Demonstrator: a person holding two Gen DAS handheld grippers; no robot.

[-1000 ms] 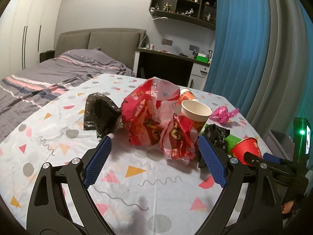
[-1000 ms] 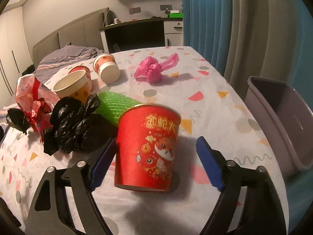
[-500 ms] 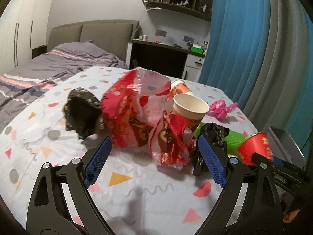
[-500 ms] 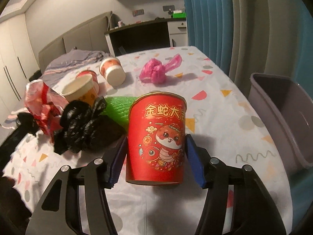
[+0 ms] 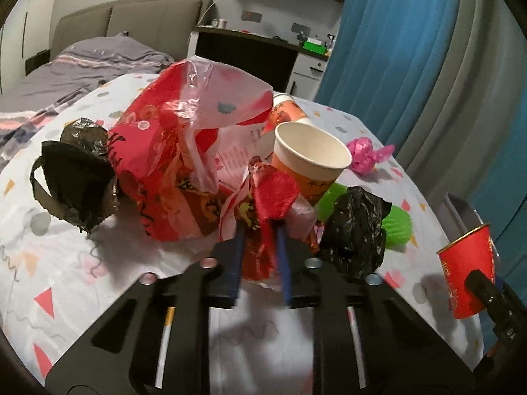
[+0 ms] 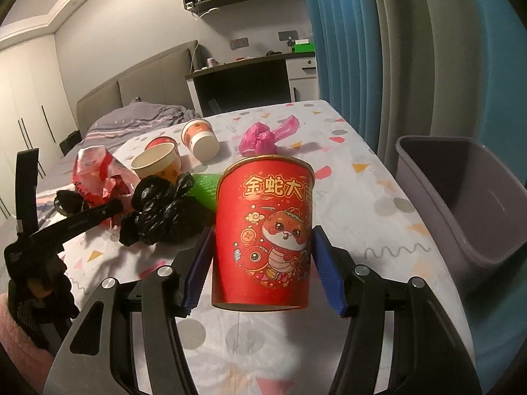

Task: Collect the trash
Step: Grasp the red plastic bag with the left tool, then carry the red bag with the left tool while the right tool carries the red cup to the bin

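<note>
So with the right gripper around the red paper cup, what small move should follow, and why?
Probably carry the red paper cup rightward over the grey plastic bin: the right gripper holds it clear of the table, and the bin stands open beside the table's edge.

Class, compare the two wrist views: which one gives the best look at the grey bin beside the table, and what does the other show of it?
The right wrist view: the grey bin shows its open mouth, rim and inner walls there, beside the table's edge. In the left wrist view only a sliver of its rim shows at the far right, above the red cup.

Dim indoor light, soft shadows, motion blur, heavy fisheye edge distortion.
</note>
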